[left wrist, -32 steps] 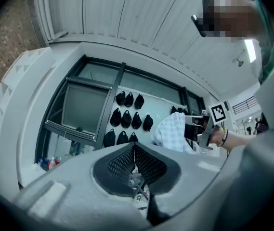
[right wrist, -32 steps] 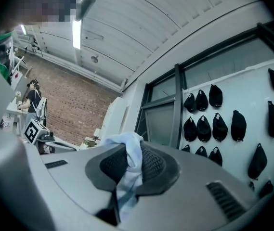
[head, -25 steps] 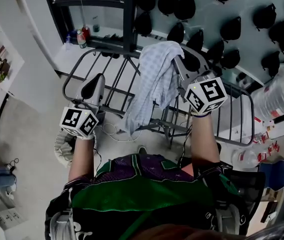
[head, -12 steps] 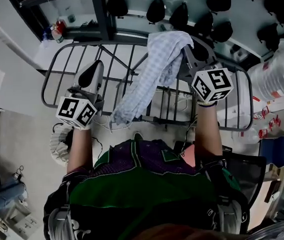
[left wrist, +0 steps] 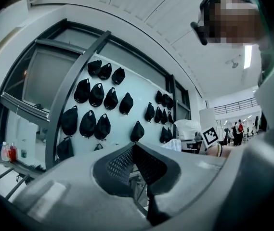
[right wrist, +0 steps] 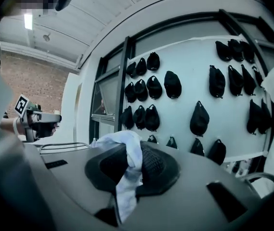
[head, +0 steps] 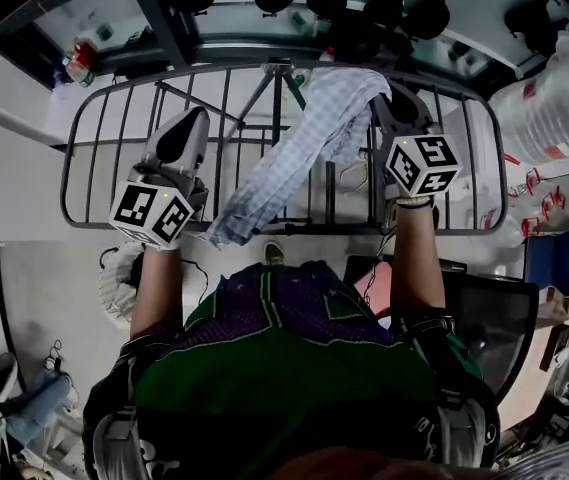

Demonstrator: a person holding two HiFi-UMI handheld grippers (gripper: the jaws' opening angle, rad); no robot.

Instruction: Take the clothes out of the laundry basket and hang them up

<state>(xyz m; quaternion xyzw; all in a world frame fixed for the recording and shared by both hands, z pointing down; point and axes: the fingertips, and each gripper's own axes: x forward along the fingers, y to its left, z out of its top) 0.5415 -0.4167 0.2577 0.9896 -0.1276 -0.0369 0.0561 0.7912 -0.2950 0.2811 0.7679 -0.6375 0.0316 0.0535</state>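
Right hand-held gripper (head: 392, 108) pinches checked cloth (head: 284, 163) over drying rack (head: 474, 230).

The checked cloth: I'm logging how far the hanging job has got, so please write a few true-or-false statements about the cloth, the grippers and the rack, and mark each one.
1. The right gripper is shut on the checked cloth. True.
2. The left gripper also grips the cloth. False: its jaws are together with nothing between them, off to the cloth's left.
3. The cloth lies spread flat across the drying rack. False: it hangs in a bunched strip from the right gripper, over the rack.
4. Black caps hang on the wall ahead of the grippers. True.
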